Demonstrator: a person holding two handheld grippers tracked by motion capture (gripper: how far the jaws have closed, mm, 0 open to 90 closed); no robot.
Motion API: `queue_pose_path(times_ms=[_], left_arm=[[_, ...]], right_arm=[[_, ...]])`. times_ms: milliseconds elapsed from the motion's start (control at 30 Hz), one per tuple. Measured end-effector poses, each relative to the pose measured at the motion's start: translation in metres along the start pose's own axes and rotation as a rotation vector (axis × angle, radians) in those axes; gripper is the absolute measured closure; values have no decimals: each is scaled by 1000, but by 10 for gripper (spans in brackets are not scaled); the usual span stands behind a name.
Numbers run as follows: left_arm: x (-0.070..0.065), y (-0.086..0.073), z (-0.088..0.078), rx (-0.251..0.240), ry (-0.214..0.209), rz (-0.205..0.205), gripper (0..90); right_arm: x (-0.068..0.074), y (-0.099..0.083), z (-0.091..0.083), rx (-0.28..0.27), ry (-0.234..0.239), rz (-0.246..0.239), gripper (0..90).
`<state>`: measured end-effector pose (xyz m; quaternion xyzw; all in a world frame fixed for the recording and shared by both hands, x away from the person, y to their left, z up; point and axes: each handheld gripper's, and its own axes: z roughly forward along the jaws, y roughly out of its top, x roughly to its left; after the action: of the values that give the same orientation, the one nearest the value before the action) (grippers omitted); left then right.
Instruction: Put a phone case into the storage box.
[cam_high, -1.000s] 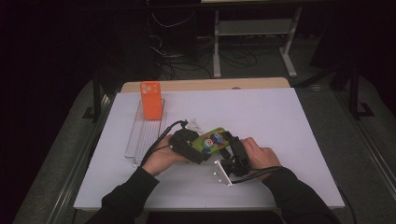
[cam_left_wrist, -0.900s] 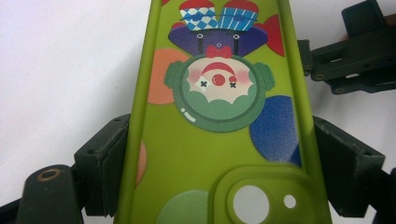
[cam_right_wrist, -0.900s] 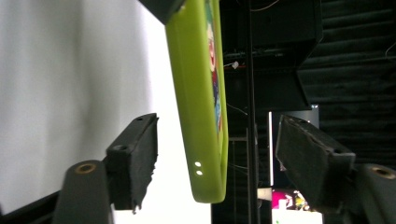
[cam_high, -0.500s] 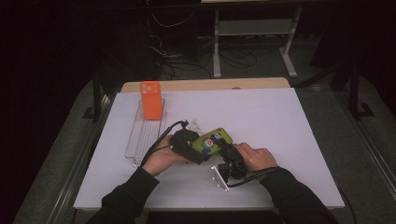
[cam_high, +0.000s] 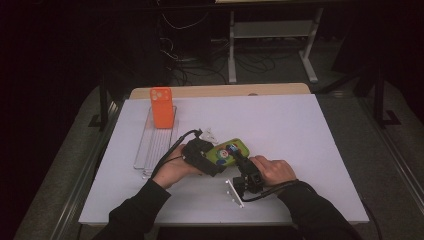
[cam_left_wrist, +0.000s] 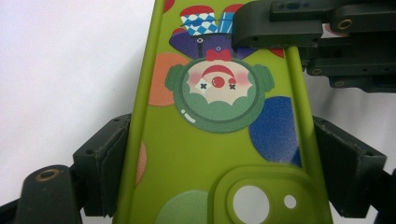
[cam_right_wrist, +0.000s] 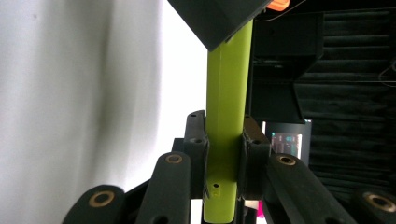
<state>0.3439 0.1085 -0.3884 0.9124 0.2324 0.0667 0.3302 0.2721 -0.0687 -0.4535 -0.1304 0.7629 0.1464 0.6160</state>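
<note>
A green phone case with a clown print is held just above the white table. My left gripper spans its width near the camera cut-out, with a pad pressed on each long edge. My right gripper comes from the right and reaches the case's far end. Its jaws have just been closing and its pads now pinch the thin green case flat between them. The left gripper's dark body covers the top of the case there.
An orange phone case stands upright at the far end of a clear ribbed tray on the left. A small clear piece lies just behind the hands. Bare white table stretches to the right and back.
The right hand has shifted slightly against the green case. The left hand and the case have stayed in place.
</note>
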Motion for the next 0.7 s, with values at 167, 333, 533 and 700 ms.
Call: queue_pose_path(times_ms=[167, 333, 533, 700], left_arm=[[0, -1, -3, -42, 14, 0, 75], [5, -2, -11, -91, -4, 1, 0], [10, -3, -20, -136, -6, -14, 0], [13, -3, -22, -153, 2, -15, 0]], right_arm=[[-2, 1, 0, 23, -17, 38, 758], [-7, -5, 2, 24, 19, 105, 758], [-15, -12, 5, 52, 120, 297, 758], [-24, -20, 6, 58, 176, 408, 758]])
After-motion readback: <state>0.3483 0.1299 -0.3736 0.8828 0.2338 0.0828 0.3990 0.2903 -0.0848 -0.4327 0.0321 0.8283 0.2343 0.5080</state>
